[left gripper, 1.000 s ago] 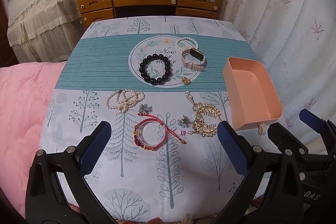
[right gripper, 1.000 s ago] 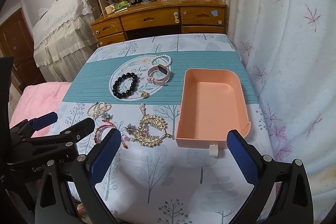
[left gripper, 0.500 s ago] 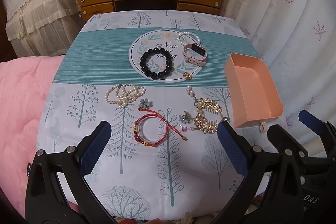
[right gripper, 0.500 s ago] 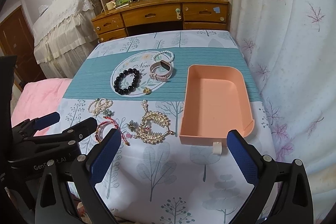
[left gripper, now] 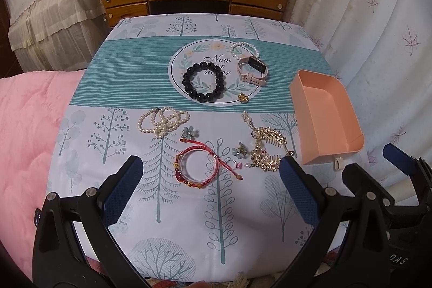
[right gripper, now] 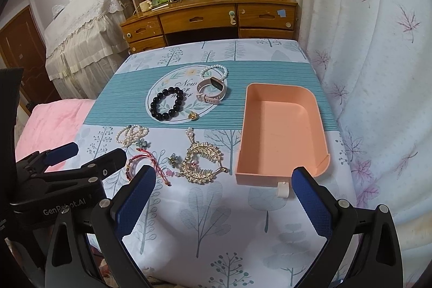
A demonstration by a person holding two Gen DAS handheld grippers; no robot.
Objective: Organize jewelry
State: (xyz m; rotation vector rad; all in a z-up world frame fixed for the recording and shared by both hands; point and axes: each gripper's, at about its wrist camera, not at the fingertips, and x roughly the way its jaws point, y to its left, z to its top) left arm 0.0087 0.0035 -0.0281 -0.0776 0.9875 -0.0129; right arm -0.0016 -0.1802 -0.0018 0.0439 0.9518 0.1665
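Jewelry lies on a tree-print tablecloth (left gripper: 162, 207): a black bead bracelet (left gripper: 204, 82), a pink watch (left gripper: 252, 70), a white pearl bracelet (left gripper: 244, 49), a pearl necklace (left gripper: 162, 121), a red cord bracelet (left gripper: 198, 166), gold hair combs (left gripper: 267, 150) and small flower pieces (left gripper: 189, 132). An empty orange tray (right gripper: 283, 131) stands at the right. My left gripper (left gripper: 208, 188) is open and empty, just short of the red bracelet. My right gripper (right gripper: 224, 201) is open and empty, before the tray's near edge.
A wooden desk with drawers (right gripper: 210, 20) stands beyond the table's far edge. A white curtain (right gripper: 378, 45) hangs along the right. A pink blanket (left gripper: 27, 139) lies at the left. A lace-covered piece of furniture (left gripper: 54, 4) stands at the back left.
Both grippers have tilted up slightly, so the table sits lower in both views. Nothing on the table has moved. Both grippers stay open.
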